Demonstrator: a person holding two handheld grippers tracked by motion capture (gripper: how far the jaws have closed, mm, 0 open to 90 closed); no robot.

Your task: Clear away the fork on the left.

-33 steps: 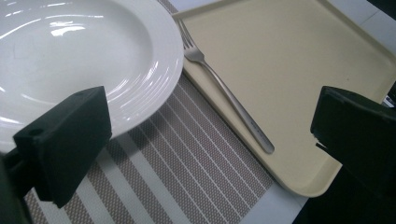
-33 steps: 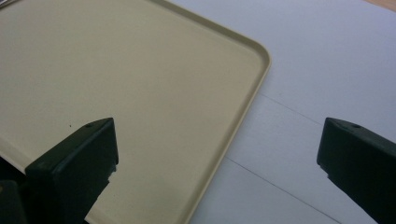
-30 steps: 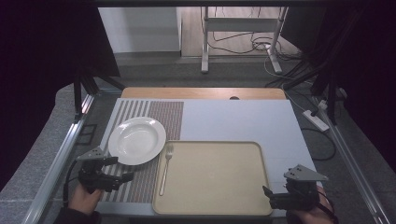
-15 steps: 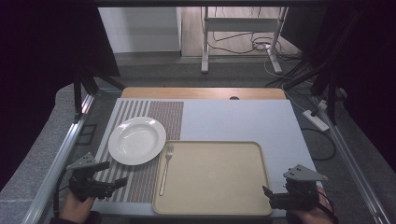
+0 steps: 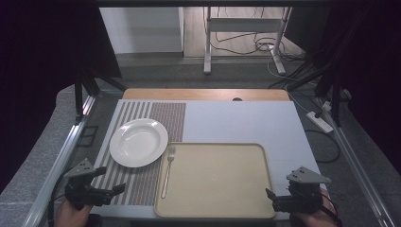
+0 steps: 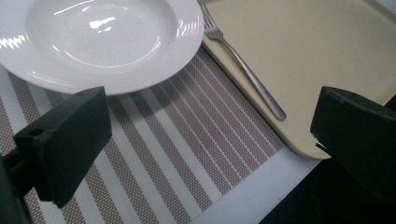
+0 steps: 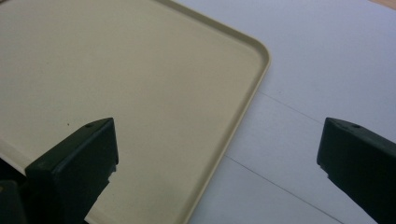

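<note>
A white deep plate (image 5: 138, 142) rests on a striped placemat (image 5: 151, 116) at the left of the table. To its right lies a beige tray (image 5: 222, 182), with a metal fork (image 5: 168, 171) along its left rim. My left gripper (image 5: 111, 182) hovers open over the placemat's near left corner, short of the plate. In the left gripper view the plate (image 6: 93, 37), fork (image 6: 243, 65) and tray (image 6: 317, 42) lie beyond my left gripper (image 6: 212, 121), whose jaws are wide apart. My right gripper (image 5: 270, 198) is open at the tray's near right corner (image 7: 252, 60), with nothing between its jaws (image 7: 219, 149).
A pale blue-white mat (image 5: 246, 120) covers the table's middle and right. A wooden strip (image 5: 203, 93) runs along the far edge. Metal rails (image 5: 61, 161) flank the table, and cables and a power strip (image 5: 319, 121) lie on the floor at the right.
My left gripper has drawn back from the plate toward the near left corner. The right gripper has stayed put. Plate, fork and tray have not moved.
</note>
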